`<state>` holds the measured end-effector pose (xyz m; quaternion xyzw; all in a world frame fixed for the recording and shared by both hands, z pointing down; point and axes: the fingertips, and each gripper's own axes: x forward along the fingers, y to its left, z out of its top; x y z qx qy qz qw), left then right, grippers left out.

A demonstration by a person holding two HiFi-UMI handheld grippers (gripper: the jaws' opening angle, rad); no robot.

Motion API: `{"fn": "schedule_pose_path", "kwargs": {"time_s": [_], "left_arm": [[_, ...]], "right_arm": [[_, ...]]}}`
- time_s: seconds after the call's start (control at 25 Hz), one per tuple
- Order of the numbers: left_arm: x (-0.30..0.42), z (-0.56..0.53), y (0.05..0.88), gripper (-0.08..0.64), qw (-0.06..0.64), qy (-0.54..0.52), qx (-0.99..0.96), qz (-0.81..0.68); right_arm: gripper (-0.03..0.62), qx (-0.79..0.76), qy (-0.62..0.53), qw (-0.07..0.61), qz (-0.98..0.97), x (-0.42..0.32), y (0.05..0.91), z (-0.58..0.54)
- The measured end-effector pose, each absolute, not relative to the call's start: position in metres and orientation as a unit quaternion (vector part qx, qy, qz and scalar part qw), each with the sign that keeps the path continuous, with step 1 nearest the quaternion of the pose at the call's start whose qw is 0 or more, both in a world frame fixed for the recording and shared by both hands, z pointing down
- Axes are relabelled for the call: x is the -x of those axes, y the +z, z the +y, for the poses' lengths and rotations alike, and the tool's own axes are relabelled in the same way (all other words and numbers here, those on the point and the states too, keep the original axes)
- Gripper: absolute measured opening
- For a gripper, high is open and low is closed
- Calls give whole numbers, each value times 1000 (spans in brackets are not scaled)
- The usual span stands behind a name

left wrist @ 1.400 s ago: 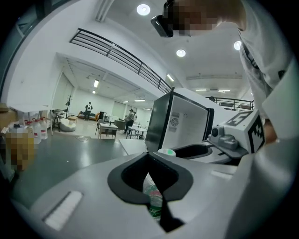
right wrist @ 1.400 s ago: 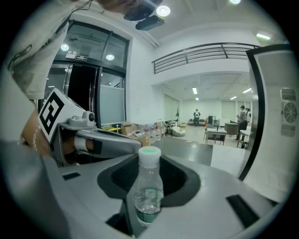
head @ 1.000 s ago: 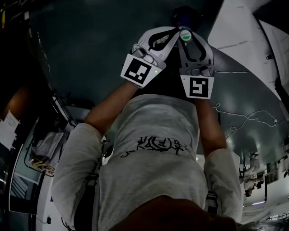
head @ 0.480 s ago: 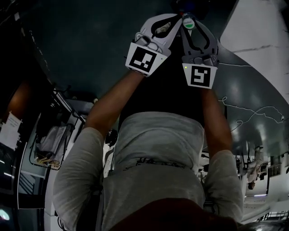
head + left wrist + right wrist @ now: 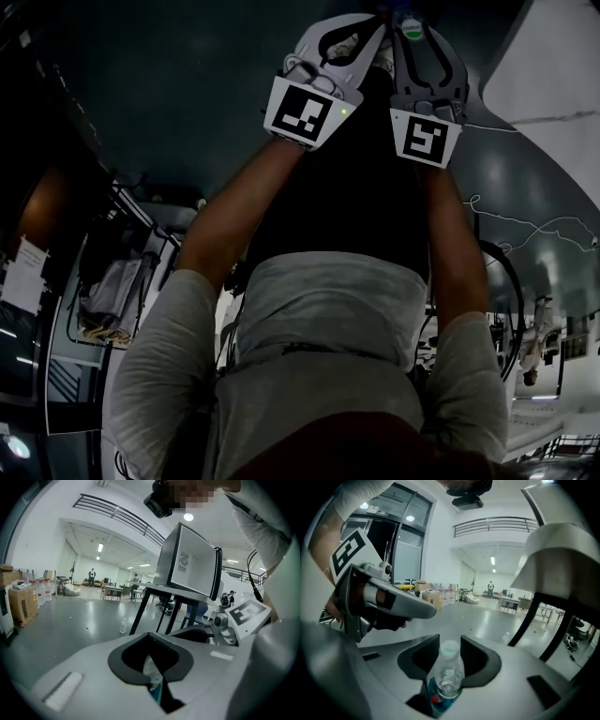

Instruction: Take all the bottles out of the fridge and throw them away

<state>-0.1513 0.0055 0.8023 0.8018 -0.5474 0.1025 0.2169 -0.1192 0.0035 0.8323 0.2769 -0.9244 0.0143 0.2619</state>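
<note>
My right gripper [image 5: 450,645] is shut on a clear plastic bottle [image 5: 449,679] with a white and green cap; the jaws hold it round the neck and it stands upright. In the head view the right gripper [image 5: 412,19] and the bottle's cap [image 5: 411,29] are at the top edge. Beside it, my left gripper [image 5: 151,641] pinches a crumpled clear bottle [image 5: 153,679] with a blue label. The left gripper [image 5: 370,23] nearly touches the right one. The white fridge [image 5: 192,564] stands on a black-legged table.
Another small bottle [image 5: 123,626] stands on the grey floor near the table's legs. Cardboard boxes [image 5: 21,604] line the left wall. Desks and people are far off in the hall. A thin cable [image 5: 534,225] lies on the floor.
Both grippers have moved together toward the top of the head view, still side by side, each keeping its bottle.
</note>
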Motion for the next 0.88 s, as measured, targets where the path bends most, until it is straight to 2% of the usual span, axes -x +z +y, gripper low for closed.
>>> {"fn": "schedule_pose_path", "kwargs": {"time_s": [0.24,0.56,0.88], "left_arm": [[153,14,761,9,218,84,-809,-539],[165,24,637,9,212,57,-806,-549],[176,12,516,9,164,31,-812,-560]], "right_arm": [[139,-264,32,243,-933,134,785,24],[97,-265,96,194,-940,139,639,42],[62,-283,75,148,-945,133,505,-4]]}}
